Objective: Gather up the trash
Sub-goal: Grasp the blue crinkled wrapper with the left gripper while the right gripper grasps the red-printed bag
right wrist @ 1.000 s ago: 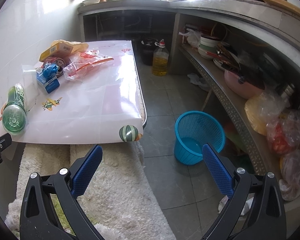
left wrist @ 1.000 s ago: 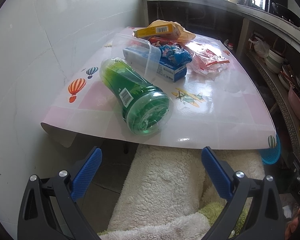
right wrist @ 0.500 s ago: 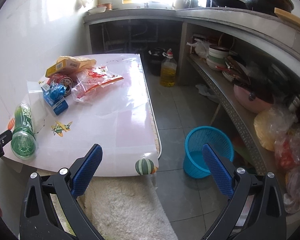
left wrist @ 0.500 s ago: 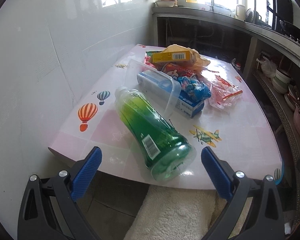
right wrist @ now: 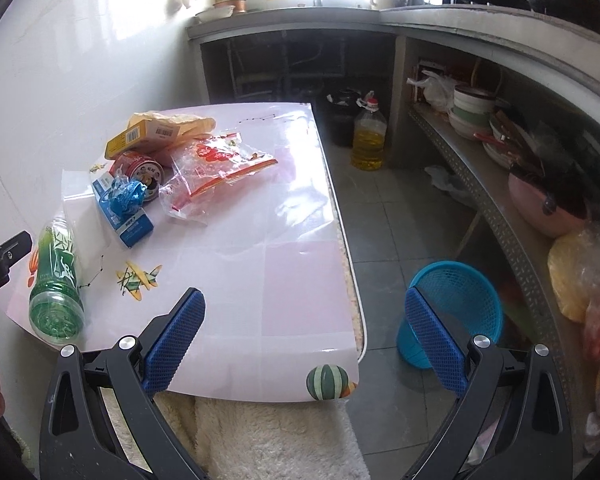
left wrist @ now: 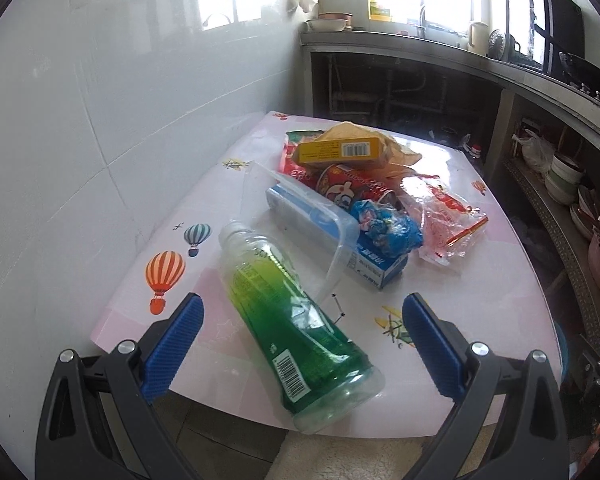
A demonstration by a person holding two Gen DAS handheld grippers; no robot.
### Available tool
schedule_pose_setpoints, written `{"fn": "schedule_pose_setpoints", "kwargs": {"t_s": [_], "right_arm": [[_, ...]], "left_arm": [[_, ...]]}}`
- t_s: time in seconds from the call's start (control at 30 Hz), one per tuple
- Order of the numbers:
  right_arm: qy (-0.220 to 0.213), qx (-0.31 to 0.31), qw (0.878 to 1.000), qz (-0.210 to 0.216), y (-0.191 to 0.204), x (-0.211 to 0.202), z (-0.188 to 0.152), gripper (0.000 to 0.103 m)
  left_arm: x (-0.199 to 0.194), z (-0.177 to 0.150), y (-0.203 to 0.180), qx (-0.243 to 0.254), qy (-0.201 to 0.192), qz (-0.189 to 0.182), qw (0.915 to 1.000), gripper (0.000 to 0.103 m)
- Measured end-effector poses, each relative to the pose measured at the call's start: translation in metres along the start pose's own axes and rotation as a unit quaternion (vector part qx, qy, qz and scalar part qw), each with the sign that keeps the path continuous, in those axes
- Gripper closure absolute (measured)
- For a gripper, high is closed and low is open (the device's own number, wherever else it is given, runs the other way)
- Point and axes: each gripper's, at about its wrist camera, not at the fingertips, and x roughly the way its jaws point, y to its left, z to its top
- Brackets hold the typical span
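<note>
A green plastic bottle (left wrist: pixel 296 320) lies on its side at the near edge of the pink table (left wrist: pixel 480 300); it also shows in the right wrist view (right wrist: pixel 56 280). My left gripper (left wrist: pixel 300 340) is open, its fingers either side of the bottle's base, not touching. Behind it lie a clear plastic tub (left wrist: pixel 312 216), a blue carton (left wrist: pixel 380 268), a blue wrapper (left wrist: pixel 388 226), a red can (left wrist: pixel 352 188), a yellow box (left wrist: pixel 336 151) and a clear red-printed bag (left wrist: pixel 448 220). My right gripper (right wrist: pixel 304 336) is open and empty over the table's near right part. A blue mesh bin (right wrist: pixel 456 312) stands on the floor to the right.
A white tiled wall (left wrist: pixel 100 120) runs along the table's left. A shelf with bowls and bags (right wrist: pixel 500 140) lines the right side. An oil bottle (right wrist: pixel 368 136) stands on the floor behind the table. A white fluffy rug (right wrist: pixel 268 436) lies below the table's near edge.
Both grippers have risen and moved forward toward the table. The green bottle now lies between the left gripper's fingers. Both stay open.
</note>
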Motion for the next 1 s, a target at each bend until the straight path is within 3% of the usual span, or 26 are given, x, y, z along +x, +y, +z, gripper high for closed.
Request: {"fn": "schedule_pose_setpoints", "kwargs": {"t_s": [0.17,0.27,0.47,0.6,0.73,0.87,1.0], "right_arm": [[0.012,0.040,0.998,0.040,-0.020,0.012,0.011,0.008],[0.035,0.084,0.991,0.098,-0.032,0.024,0.022,0.008],[0.083,0.167,0.956,0.225,-0.036,0.055,0.044,0.010],[0.104,0.190,0.936,0.278,-0.026,0.079,0.065,0.015],[0.145,0.236,0.904,0.325,-0.022,0.118,0.086,0.021],[0.183,0.283,0.878,0.340,-0.020,0.161,0.100,0.028],[0.208,0.308,0.865,0.337,-0.015,0.193,0.106,0.033]], "left_arm": [[0.001,0.011,-0.017,0.003,-0.007,-0.053,0.9986,0.006],[0.003,0.016,-0.025,0.020,-0.009,-0.075,0.9969,0.006],[0.009,0.026,-0.030,0.045,-0.015,-0.098,0.9940,0.006],[0.014,0.035,-0.029,0.040,-0.020,-0.120,0.9917,0.006],[0.016,0.045,-0.027,0.034,-0.032,-0.136,0.9897,0.006],[0.018,0.053,-0.030,0.034,-0.044,-0.142,0.9883,0.006],[0.022,0.057,-0.038,0.040,-0.041,-0.156,0.9861,0.006]]}}
